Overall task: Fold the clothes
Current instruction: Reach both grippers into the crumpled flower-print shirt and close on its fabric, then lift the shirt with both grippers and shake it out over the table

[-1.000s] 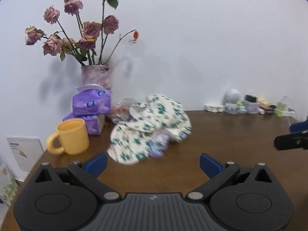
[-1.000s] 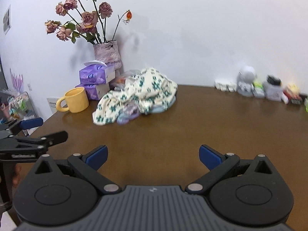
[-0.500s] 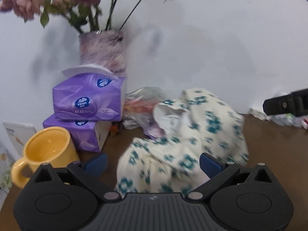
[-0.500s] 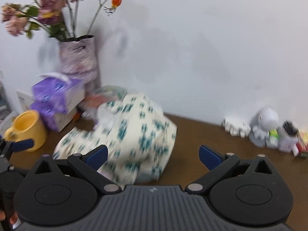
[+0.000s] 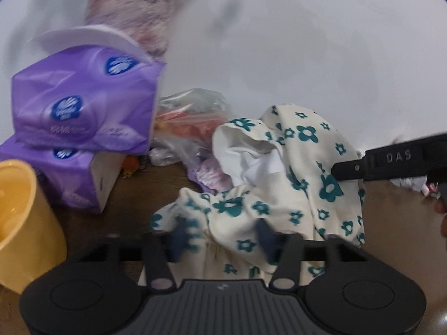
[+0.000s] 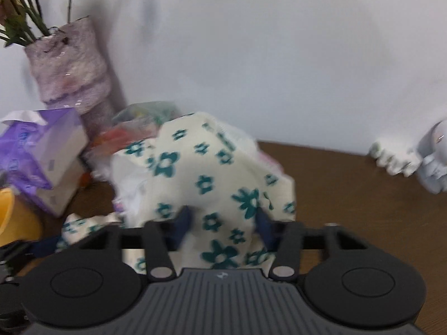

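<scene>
A crumpled cream garment with teal flowers (image 5: 282, 195) lies heaped on the brown table, also in the right wrist view (image 6: 206, 184). My left gripper (image 5: 220, 237) has its jaws partly closed, with the near left fold of cloth bunched between them. My right gripper (image 6: 220, 226) has its jaws partly closed around the right side of the heap, with cloth between them. One finger of the right gripper (image 5: 391, 164) shows over the garment in the left wrist view. Motion blur hides whether either grip is firm.
Two purple tissue packs (image 5: 81, 106) and a yellow mug (image 5: 25, 223) stand left of the garment. A wrapped vase (image 6: 69, 75) and a plastic bag (image 5: 190, 122) sit behind it against the white wall. Small white figurines (image 6: 413, 159) stand at the right.
Both grippers have moved forward from over the bare table into the garment. Their jaws, wide open before, have narrowed with cloth between them.
</scene>
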